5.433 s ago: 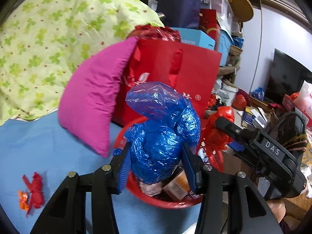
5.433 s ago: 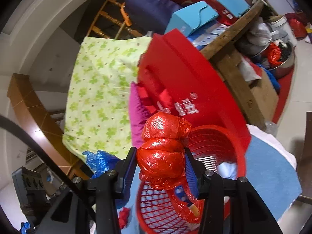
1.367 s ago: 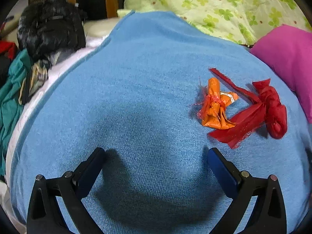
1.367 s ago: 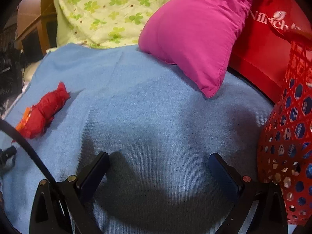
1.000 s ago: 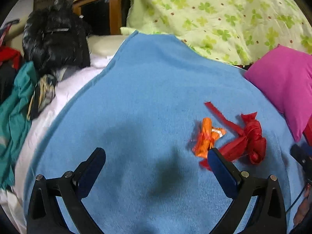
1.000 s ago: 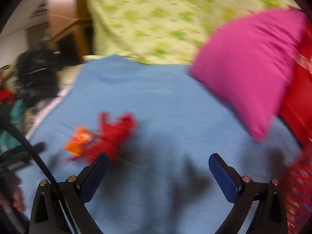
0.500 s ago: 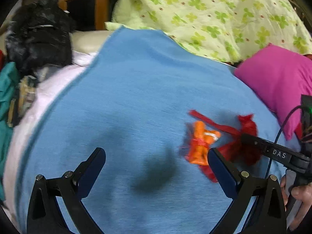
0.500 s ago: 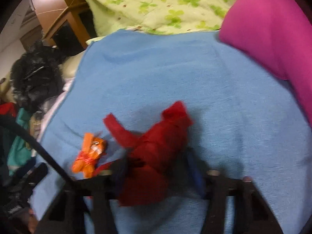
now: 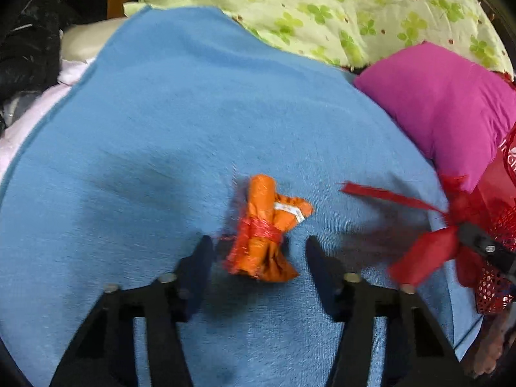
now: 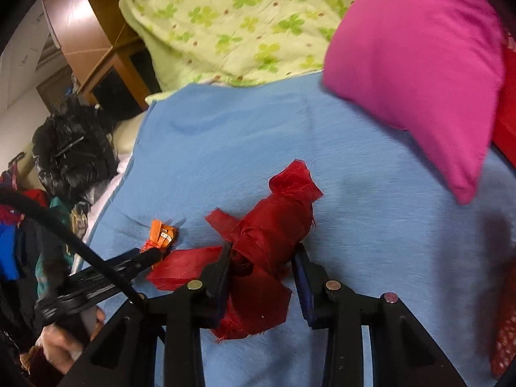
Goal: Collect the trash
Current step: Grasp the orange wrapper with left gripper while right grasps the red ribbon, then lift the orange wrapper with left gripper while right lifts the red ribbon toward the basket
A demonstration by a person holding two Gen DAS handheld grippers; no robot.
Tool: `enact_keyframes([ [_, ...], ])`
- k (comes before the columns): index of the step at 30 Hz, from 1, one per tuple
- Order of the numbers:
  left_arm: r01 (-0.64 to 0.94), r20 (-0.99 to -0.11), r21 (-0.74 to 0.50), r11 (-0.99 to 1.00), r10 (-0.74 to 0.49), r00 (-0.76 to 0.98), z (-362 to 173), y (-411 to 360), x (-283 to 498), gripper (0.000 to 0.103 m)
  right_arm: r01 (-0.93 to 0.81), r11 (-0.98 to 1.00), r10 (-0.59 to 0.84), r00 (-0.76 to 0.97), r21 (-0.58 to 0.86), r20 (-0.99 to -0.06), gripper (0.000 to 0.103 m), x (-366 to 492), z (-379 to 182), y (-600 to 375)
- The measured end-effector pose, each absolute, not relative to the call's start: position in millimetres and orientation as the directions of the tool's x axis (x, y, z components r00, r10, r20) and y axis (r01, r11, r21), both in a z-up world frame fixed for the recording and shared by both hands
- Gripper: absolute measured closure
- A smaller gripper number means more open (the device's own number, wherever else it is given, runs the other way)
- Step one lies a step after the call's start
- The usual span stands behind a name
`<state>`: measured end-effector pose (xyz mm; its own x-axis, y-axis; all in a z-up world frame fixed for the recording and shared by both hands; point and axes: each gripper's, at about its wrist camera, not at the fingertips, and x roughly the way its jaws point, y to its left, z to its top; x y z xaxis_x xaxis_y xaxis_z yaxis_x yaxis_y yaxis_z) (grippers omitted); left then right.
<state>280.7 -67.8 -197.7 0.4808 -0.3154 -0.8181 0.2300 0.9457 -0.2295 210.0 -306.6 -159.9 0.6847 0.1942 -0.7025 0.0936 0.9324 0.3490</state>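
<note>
Trash (image 9: 264, 229) — two bundles, two grippers

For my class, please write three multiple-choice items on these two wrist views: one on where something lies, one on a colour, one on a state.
1. Where does the orange bundle lie?
A. On the blue blanket
B. On the pink pillow
C. On the green quilt

2. What colour is the bundle between the right gripper fingers?
A. Blue
B. Red
C. Yellow

3. How is the left gripper?
A. Out of view
B. Clamped on the pillow
C. Around the orange bundle, not pressing

Answers: 1 A, blanket under it. 2 B, the red bundle is pinched there. 3 C, gaps show beside the bundle as the jaws close.
</note>
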Motion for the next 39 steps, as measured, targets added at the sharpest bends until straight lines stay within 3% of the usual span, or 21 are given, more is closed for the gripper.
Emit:
enact_keyframes([
  [3, 0.223, -0.826, -0.185, 0.957, -0.274, 0.492, -202.0, -74.4, 279.6, 0.069, 0.098, 0.928, 0.187, 0.711, 0.359, -0.678, 0.065, 200.2, -151.2, -312.3],
  [6, 0.215, -0.819, -0.198, 0.956, -0.281, 0.499, -200.0, -73.1, 274.8, 0.07, 0.096, 0.93, 0.177, 0.73, 0.356, -0.66, 0.065, 189.6, -144.1, -317.7],
  [15, 0.245, -0.74, -0.169, 0.955, -0.287, 0.609, -156.7, -83.5, 211.9, 0.071, 0.091, 0.921, 0.164, 0.792, 0.379, -0.587, 0.065, 148.5, -111.4, -332.1],
  [25, 0.309, -0.676, -0.185, 0.933, -0.349, 0.649, -100.4, -105.2, 145.9, 0.071, 0.064, 0.892, 0.155, 0.887, 0.447, -0.436, 0.065, 91.6, -62.1, -364.4],
  [32, 0.31, -0.591, -0.065, 0.948, -0.287, 0.754, -42.3, -119.0, 108.7, 0.071, 0.028, 0.88, 0.138, 0.94, 0.474, -0.311, 0.065, 59.8, -47.8, -384.6],
  [39, 0.316, -0.511, 0.024, 0.949, -0.259, 0.819, -6.7, -143.8, 86.0, 0.071, 0.038, 0.879, 0.104, 0.957, 0.476, -0.27, 0.065, 44.1, -43.0, -400.1],
])
